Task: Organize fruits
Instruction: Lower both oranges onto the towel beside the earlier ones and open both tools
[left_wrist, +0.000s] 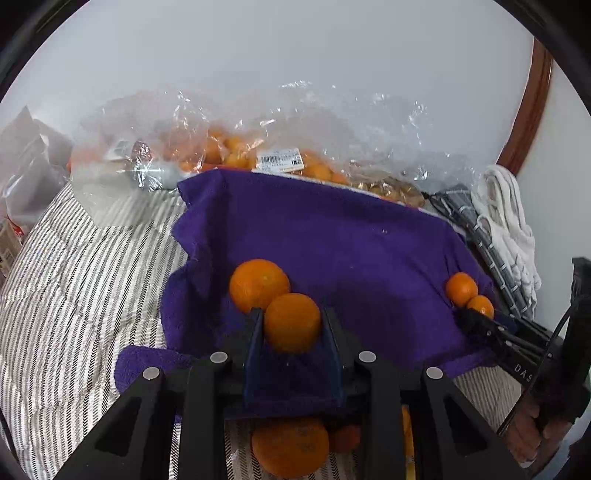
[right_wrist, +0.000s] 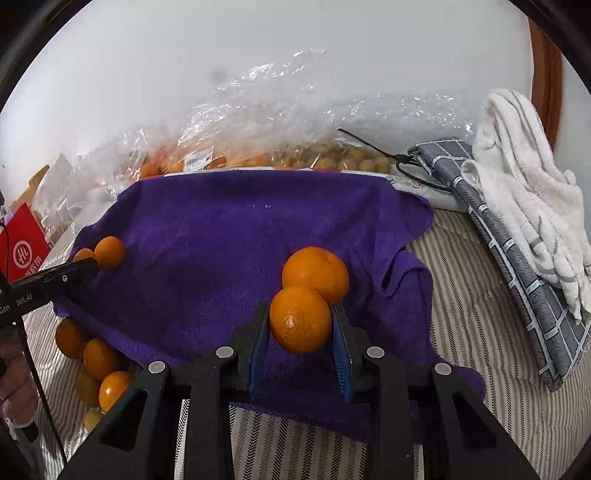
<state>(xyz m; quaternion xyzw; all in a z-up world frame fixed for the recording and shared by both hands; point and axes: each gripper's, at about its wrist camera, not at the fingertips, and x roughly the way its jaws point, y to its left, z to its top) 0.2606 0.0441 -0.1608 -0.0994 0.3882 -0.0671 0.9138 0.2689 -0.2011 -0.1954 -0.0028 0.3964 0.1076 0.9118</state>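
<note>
Left tongs (left_wrist: 291, 325) clenched an orange (left_wrist: 292, 322), touching a placed one (left_wrist: 258, 285) just beyond on the purple towel (left_wrist: 332, 236); right tongs (right_wrist: 300, 321) gripped theirs (right_wrist: 300, 319) likewise, each hand nearest its own pair.

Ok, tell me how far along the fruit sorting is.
Done: one orange lies at the left end of the purple towel, another at the right end. In hand: the left gripper and the right gripper each hold an orange just above the towel. Left: loose oranges on the striped bedding, plus the bagged fruit behind.
</note>
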